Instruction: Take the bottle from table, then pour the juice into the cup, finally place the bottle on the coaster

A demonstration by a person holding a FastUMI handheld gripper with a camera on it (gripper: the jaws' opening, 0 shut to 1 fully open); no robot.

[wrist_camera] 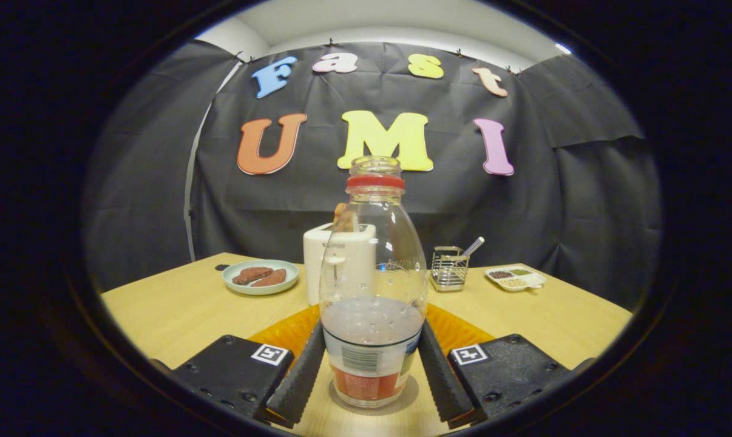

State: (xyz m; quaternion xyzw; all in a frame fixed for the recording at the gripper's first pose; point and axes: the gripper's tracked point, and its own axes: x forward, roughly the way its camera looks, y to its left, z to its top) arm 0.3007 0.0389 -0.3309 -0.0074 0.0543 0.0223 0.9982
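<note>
Gripper (372,364) fingers sit on either side of the bottle (372,291), low on the body at the label band. Both pads look to be touching the plastic, so I read it as pinched, though how hard they press I can't tell. The bottle stands upright on the table (178,309), base down between the fingers, apparently not lifted yet.

Handling notes:
- Clear thin-walled plastic, cap off, red ring at the open neck. Likely flexes under squeeze.
- Dark juice fills only the lower part, so it should be light and bottom-heavy, with slosh on tilt.
- The label zone is the straightest section; above it the body bulges and tapers, where pads would slip. The current hold height looks right to me.
- An open mouth means any over-squeeze or fast tilt risks a spill. Moderate force, slow rotation.

Just behind the bottle, an orange coaster (281,334) lies flat on the table, its edges showing on both sides of the bottle. Beyond it: a white toaster (317,255), partly hidden by the bottle. Left of that is a plate (260,277) with two brown pieces. To the right are a wire holder (450,267) with a utensil in it and a small divided dish (515,278).
</note>
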